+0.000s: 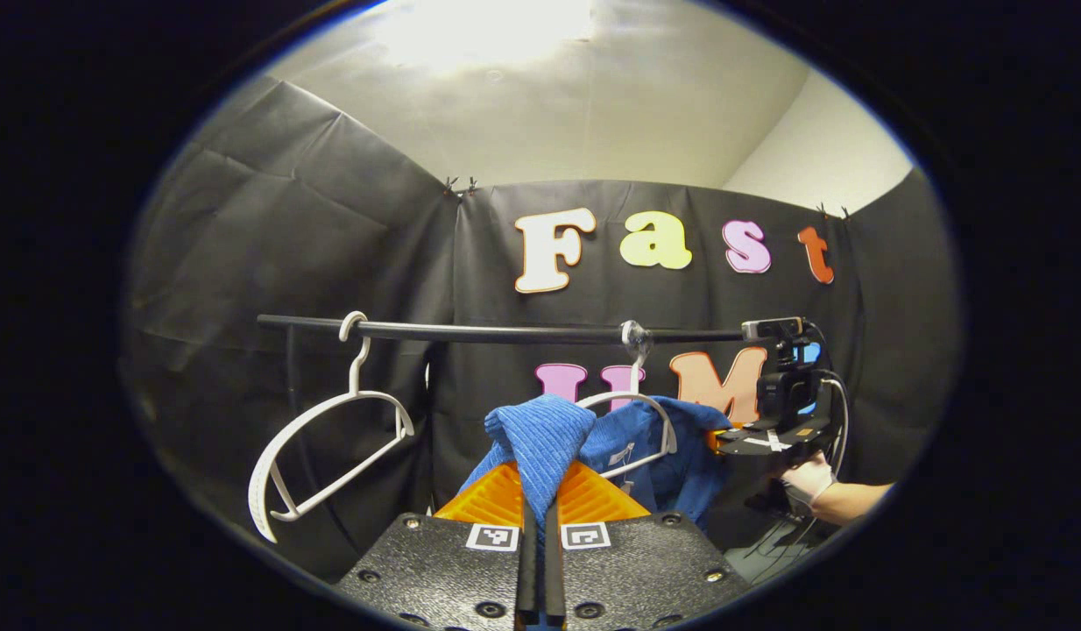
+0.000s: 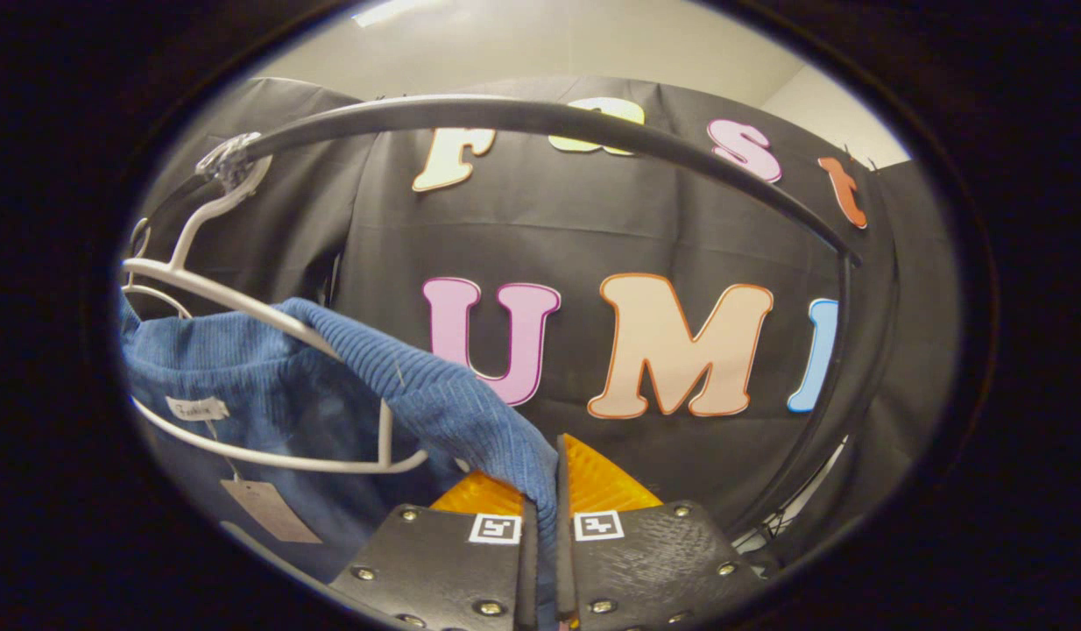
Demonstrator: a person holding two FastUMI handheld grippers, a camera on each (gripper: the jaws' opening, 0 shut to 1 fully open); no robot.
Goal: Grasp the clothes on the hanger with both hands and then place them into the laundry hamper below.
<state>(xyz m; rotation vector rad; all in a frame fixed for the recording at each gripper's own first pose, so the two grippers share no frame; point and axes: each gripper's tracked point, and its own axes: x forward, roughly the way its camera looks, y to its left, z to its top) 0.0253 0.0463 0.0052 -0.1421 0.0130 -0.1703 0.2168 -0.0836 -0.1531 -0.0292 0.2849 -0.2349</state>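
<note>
The rail (image 1: 505, 333) carries a hanger (image 1: 632, 412) with the blue knit top (image 1: 672, 464) draped on it, soft, light and stretchy. My left gripper (image 1: 539, 491) and right gripper (image 2: 547, 491) each pinch a shoulder fold, good holds for lifting it off.

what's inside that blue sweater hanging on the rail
A white hanger sits inside the blue sweater, both tongs pinching its shoulders. Fabric hides the hanger's outer ends.

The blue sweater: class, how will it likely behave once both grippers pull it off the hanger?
The blue sweater is probably floppy: it folds over the left gripper. Its ribbed knit likely resists slipping. It may snag the white hanger still threaded through it.
</note>
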